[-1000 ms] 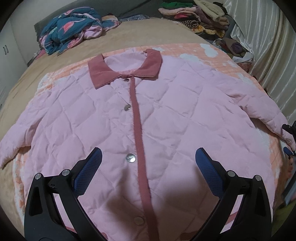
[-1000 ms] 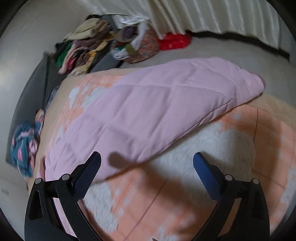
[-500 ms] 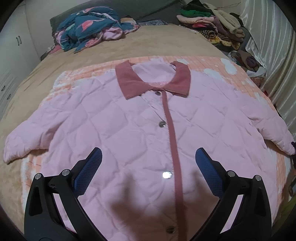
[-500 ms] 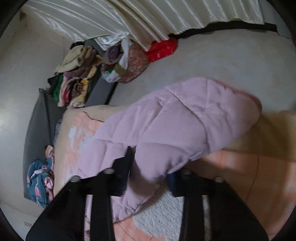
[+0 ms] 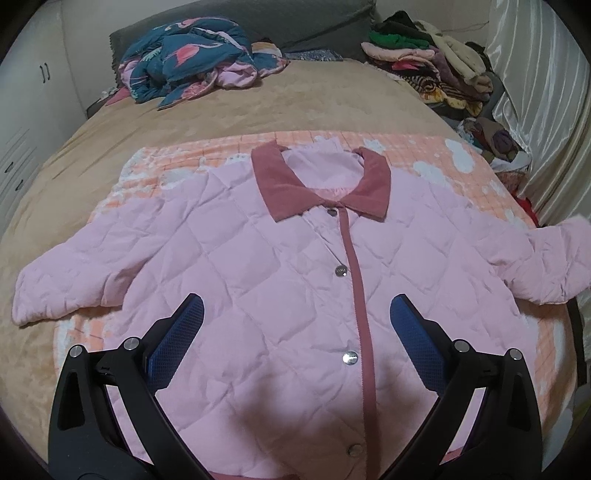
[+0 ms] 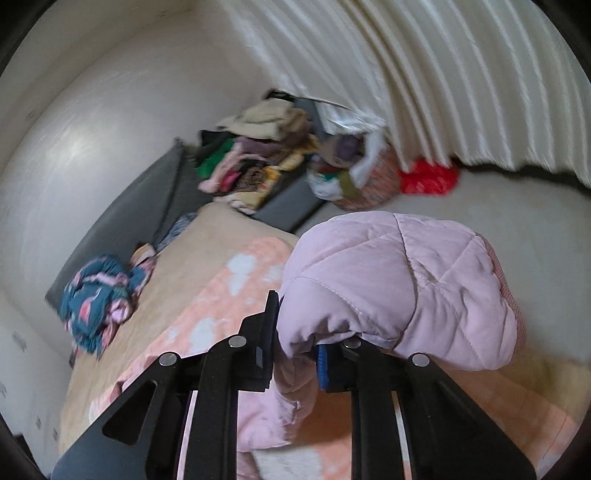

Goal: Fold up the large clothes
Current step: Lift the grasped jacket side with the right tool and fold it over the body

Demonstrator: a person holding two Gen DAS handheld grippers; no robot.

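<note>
A pink quilted jacket (image 5: 280, 280) lay face up and buttoned on an orange-and-white blanket (image 5: 476, 173), which was spread over a tan bed (image 5: 229, 110). Its dark pink collar (image 5: 321, 184) pointed toward the head of the bed, and a matching strip ran down the front beside a row of silver snaps (image 5: 340, 271). The left claw (image 5: 295, 325) hovered over the lower front of the jacket with its blue-padded fingers (image 5: 177, 343) spread wide and nothing between them. One sleeve (image 5: 62, 284) lay flat, reaching off the blanket onto the tan cover. The other sleeve (image 6: 402, 291) was raised off the bed, bunched and draped over the right claw (image 6: 295, 350), whose fingers were closed narrowly on the fabric near the cuff; in the left wrist view that sleeve's end showed lifted at the far right edge. A crumpled teal and pink floral quilt (image 5: 192, 62) sat near the grey headboard (image 5: 258, 22). A stack of assorted clothes (image 6: 258, 162) was piled beyond the bed's corner, next to a patterned bag (image 6: 358, 181) stuffed with more fabric and a red bag (image 6: 430, 179) on the floor, below pale pleated curtains (image 6: 461, 74). The right wrist view was somewhat blurred.
</note>
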